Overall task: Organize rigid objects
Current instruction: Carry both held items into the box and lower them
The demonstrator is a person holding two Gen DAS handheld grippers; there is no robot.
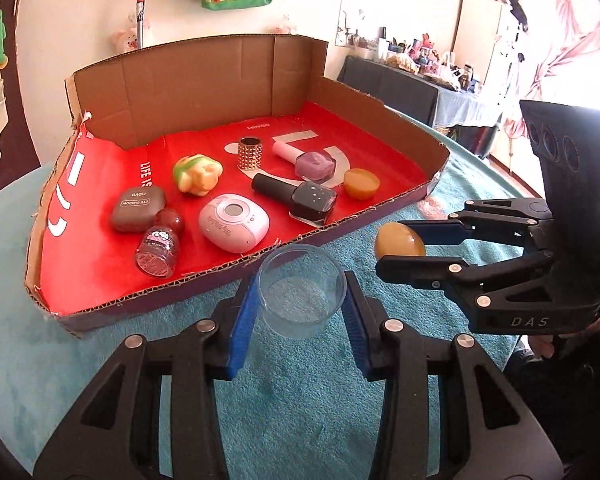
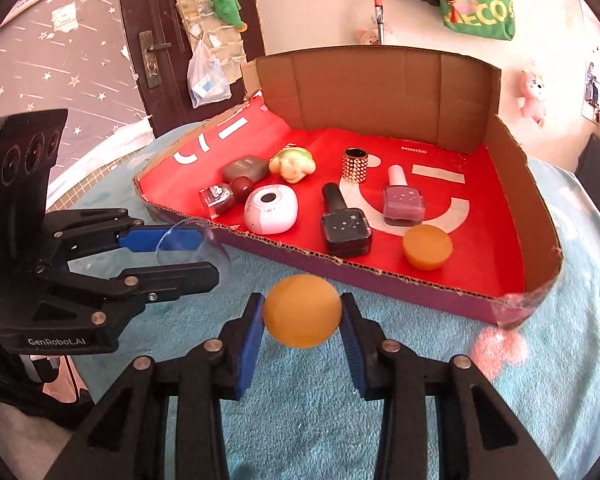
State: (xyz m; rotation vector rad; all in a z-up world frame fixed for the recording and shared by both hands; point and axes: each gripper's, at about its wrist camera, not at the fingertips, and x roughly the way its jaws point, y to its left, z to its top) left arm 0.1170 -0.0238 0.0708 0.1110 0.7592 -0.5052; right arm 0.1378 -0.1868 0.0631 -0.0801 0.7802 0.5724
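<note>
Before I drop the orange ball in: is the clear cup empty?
Empty: the clear cup, clamped in the left gripper, shows only teal cloth through its walls.

Clear plastic cup [image 1: 302,294]: round, empty, mouth tipped up, held off the teal blanket just in front of the cardboard tray [image 1: 236,284].
Orange egg-shaped piece [image 2: 302,311]: smooth, held beside the cup, also in front of the tray.
Orange cap-shaped piece [image 2: 427,247]: inside the tray, near its front wall.

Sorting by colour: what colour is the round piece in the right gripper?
Yellow-orange, clearest in the right wrist view: the round piece.
</note>
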